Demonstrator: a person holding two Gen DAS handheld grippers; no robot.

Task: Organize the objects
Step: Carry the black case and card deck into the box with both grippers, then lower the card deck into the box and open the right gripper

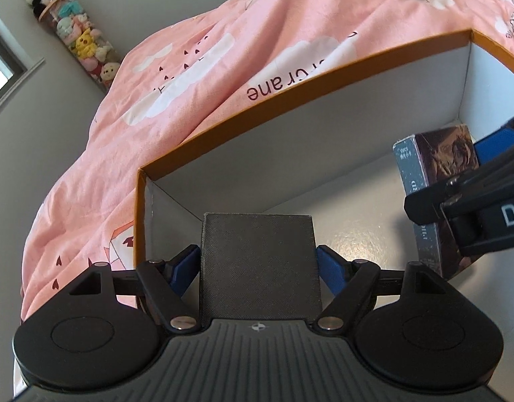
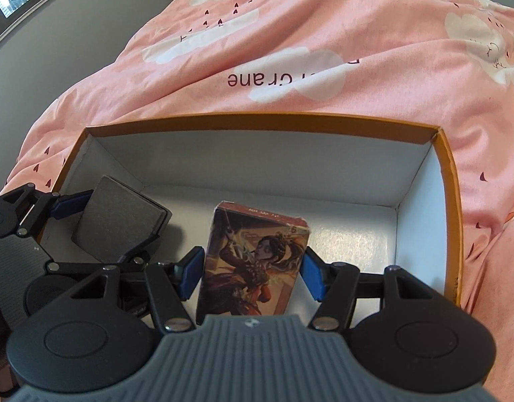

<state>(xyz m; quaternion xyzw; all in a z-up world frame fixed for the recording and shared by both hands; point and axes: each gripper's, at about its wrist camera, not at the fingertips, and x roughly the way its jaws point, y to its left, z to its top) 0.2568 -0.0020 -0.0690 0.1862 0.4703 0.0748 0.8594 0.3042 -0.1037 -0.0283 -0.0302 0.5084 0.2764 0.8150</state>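
Pink quilt [image 2: 324, 33] under our orange box [image 2: 257, 119], grey wall [image 1: 72, 117] behind. Left gripper [image 1: 258, 264] stands loose around the black box [image 1: 258, 261]; right gripper [image 2: 251, 274] clamps the card box [image 2: 253, 261], both inside.

Left tongs [image 1: 258, 261]: tipped steeply downward, jaws spread wide, both arms splayed out evenly.
Left pads [image 1: 186, 264]: blue, one on each side of a dark grey box [image 1: 257, 284]; they sit just beside its sides and no squeeze shows.
Right tongs [image 2: 253, 268]: also pointed steeply down, jaws about half spread.
Right pads [image 2: 191, 273]: blue, pressed against the two long sides of an upright card pack [image 2: 253, 251], clamping it.
Relation: the two tongs work side by side, close together; the left pair shows at the left edge of the right wrist view.
Hands: out of view.
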